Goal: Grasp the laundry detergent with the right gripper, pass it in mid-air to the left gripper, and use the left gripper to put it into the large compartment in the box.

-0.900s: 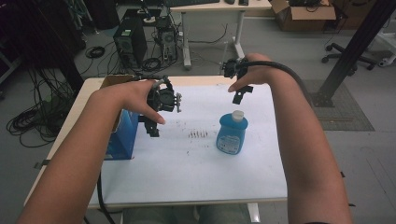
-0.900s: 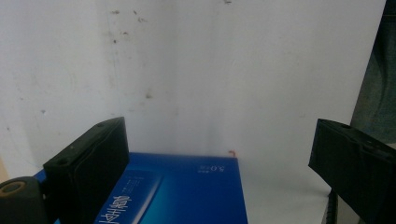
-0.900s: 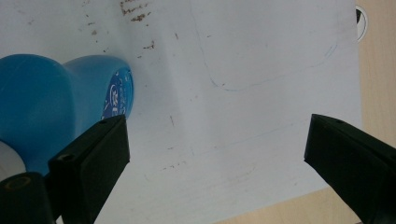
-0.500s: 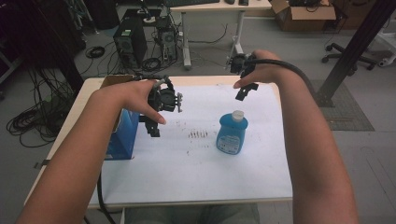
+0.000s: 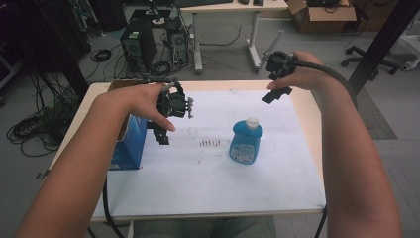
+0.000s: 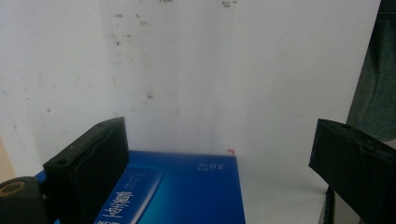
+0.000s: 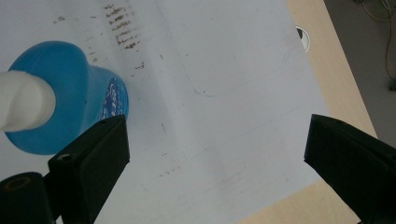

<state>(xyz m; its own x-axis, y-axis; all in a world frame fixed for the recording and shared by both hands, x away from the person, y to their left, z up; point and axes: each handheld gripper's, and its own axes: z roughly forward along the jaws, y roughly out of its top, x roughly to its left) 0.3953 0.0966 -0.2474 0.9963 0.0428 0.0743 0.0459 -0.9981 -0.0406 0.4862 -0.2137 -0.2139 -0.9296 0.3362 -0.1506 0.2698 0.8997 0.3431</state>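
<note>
A blue box (image 5: pixel 130 144) stands at the left edge of the white-covered tabletop (image 5: pixel 208 193), its long side running away from the person. Just beside it the left tongs (image 5: pixel 161 134) hang above the surface, jaws spread wide and empty; in the left gripper view the box (image 6: pixel 182 196) lies below them. Near the middle a blue bottle (image 5: pixel 245 144) stands upright, white cap (image 5: pixel 252 122) on top. The right tongs (image 5: pixel 271 94) hover over the far right edge, wide open, holding nothing.
</note>
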